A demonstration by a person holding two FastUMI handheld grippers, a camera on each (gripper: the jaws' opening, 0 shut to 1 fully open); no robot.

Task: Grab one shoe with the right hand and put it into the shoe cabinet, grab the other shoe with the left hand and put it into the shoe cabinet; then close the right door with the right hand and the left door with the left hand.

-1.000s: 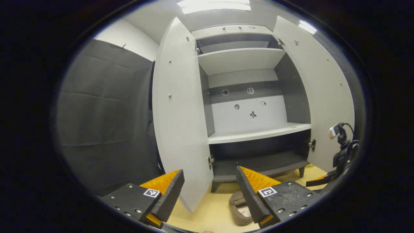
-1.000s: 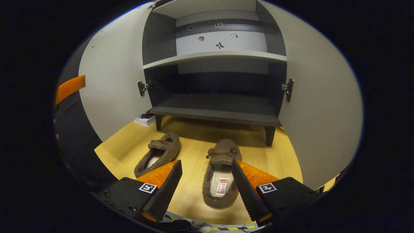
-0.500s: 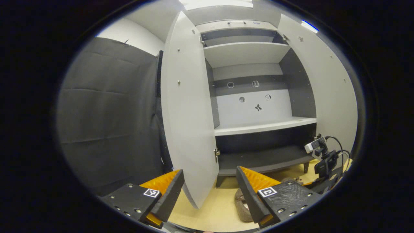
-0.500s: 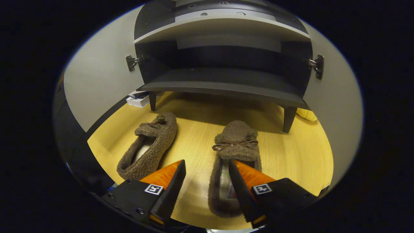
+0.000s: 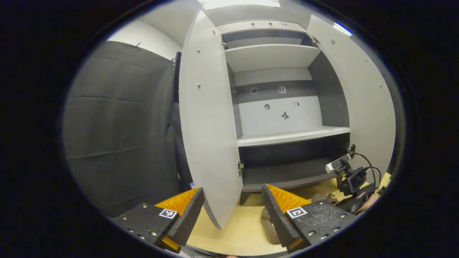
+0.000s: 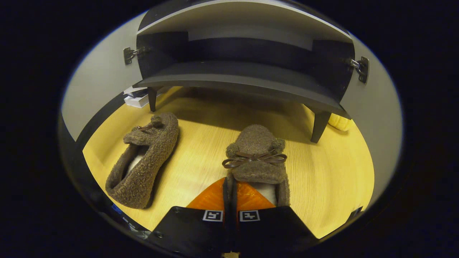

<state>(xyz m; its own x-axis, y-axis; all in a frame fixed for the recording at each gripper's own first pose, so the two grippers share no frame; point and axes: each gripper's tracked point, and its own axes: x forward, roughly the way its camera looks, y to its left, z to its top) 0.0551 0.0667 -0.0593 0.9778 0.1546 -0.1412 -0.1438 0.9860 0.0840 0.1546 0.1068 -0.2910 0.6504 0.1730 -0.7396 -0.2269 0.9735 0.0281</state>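
Slipper (image 6: pixel 256 157) wall seemingly between closed jaws

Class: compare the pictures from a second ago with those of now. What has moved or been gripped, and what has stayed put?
The right tool went down to the right-hand slipper and shut on its side wall. The left tool stayed open and barely moved. The other slipper still lies on the floor, and both cabinet doors stay open.

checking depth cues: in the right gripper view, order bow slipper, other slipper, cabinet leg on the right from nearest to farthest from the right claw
1. Bow slipper, pinched at its edge by the right claw.
2. Other slipper, on the floor to the left.
3. Cabinet leg, back right.
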